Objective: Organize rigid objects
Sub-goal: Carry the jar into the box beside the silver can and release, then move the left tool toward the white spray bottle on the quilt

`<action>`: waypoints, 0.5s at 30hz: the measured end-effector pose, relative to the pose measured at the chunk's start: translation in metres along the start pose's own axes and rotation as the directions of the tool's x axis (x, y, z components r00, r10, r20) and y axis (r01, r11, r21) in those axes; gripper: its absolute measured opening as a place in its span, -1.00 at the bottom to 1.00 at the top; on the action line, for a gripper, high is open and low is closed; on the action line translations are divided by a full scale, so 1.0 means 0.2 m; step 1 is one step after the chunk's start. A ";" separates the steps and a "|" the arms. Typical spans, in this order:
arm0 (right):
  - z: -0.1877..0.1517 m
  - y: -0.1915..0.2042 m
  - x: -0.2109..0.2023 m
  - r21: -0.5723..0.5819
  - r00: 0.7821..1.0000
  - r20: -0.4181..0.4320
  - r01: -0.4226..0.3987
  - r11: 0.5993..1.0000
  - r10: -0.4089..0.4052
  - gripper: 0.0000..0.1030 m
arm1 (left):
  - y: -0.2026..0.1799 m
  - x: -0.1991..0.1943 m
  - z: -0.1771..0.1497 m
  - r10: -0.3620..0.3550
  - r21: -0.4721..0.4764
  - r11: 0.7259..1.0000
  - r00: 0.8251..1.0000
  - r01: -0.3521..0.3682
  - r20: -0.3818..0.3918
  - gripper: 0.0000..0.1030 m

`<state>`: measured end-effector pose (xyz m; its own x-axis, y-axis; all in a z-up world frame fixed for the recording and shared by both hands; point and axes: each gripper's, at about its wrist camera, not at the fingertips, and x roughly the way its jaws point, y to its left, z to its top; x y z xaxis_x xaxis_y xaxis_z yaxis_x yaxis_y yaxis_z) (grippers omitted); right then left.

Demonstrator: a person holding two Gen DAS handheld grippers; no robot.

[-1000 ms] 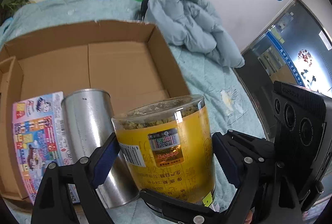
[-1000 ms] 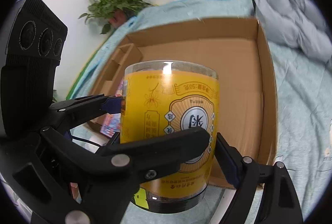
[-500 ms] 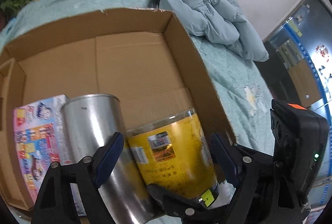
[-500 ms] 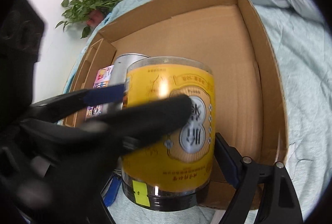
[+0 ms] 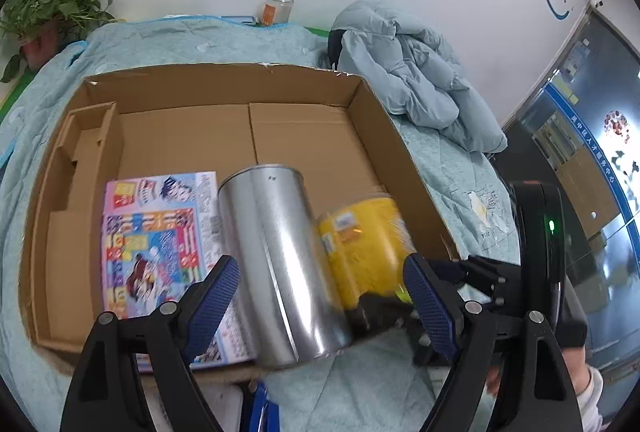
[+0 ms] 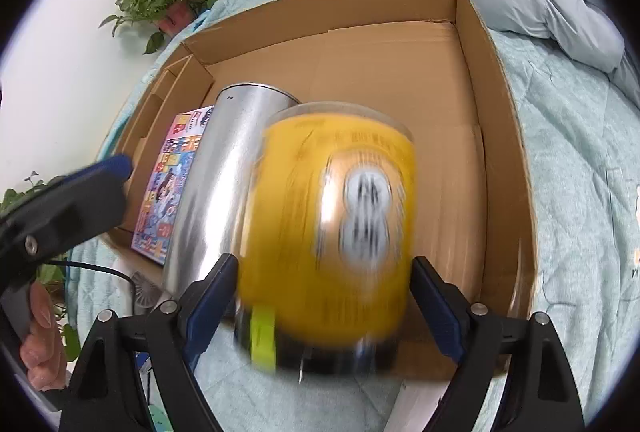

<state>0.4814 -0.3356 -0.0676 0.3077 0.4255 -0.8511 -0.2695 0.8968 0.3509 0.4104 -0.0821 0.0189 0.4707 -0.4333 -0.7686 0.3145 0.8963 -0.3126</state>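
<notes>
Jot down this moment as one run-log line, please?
right gripper: shut on yellow jar | left gripper: open, holds nothing | silver can, colourful box: inside cardboard box

The left tool (image 5: 322, 296) now frames the silver tin (image 5: 276, 260), no longer the yellow jar (image 5: 362, 248), and its jaws close slightly on nothing. The right tool (image 6: 324, 296) carries the jar (image 6: 328, 232) lower, next to the tin inside the cardboard box (image 6: 504, 135).
</notes>
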 end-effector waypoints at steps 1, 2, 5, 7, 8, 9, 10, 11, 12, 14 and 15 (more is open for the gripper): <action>-0.01 -0.01 -0.01 0.005 1.000 0.004 -0.002 1.000 0.002 0.66 | 0.02 -0.05 -0.05 0.004 -0.007 1.000 1.000 -0.003 0.017 0.61; -0.01 -0.02 -0.01 0.010 1.000 0.013 -0.003 1.000 0.003 0.61 | 0.04 -0.07 -0.08 0.007 -0.014 1.000 1.000 -0.007 0.027 0.61; -0.02 -0.02 -0.02 0.028 0.999 0.030 0.022 0.999 -0.023 0.48 | 0.10 -0.15 -0.18 0.008 -0.044 0.999 0.998 -0.005 0.055 0.61; -0.04 -0.02 -0.04 0.037 0.999 0.041 0.021 0.999 -0.023 0.48 | 0.11 -0.22 -0.24 0.033 -0.049 0.998 0.995 -0.028 0.096 0.63; -0.05 -0.01 -0.06 0.035 0.998 0.056 0.019 0.999 -0.021 0.48 | 0.11 -0.25 -0.26 0.052 -0.042 0.998 0.992 -0.047 0.118 0.64; -0.08 0.00 -0.09 0.029 0.997 0.078 0.024 0.999 -0.026 0.48 | 0.10 -0.28 -0.29 0.076 -0.030 0.997 0.986 -0.072 0.147 0.65; -0.12 0.03 -0.15 0.010 0.990 0.133 0.054 0.999 -0.054 0.49 | 0.09 -0.31 -0.33 0.092 -0.018 0.996 0.981 -0.090 0.172 0.71; -0.16 0.05 -0.19 -0.010 0.982 0.174 0.080 0.997 -0.077 0.56 | 0.08 -0.34 -0.35 0.091 -0.009 0.996 0.977 -0.091 0.193 0.76; -0.22 0.08 -0.24 -0.038 0.969 0.224 0.111 0.993 -0.100 0.62 | 0.08 -0.38 -0.39 0.070 0.002 0.997 0.974 -0.072 0.216 0.93; -0.36 0.14 -0.32 -0.083 0.947 0.300 0.147 0.986 -0.116 0.67 | 0.07 -0.45 -0.48 0.030 0.010 0.999 0.963 -0.034 0.269 0.99; -0.42 0.15 -0.34 -0.095 0.945 0.307 0.148 0.985 -0.112 0.67 | 0.07 -0.48 -0.53 0.048 0.005 0.999 0.955 -0.052 0.294 0.99</action>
<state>0.3750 -0.3472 -0.0318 0.6009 0.3388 -0.7240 -0.3063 0.9342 0.1830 0.2828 -0.0176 0.0295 0.7069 -0.3980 -0.5848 0.2934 0.9172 -0.2696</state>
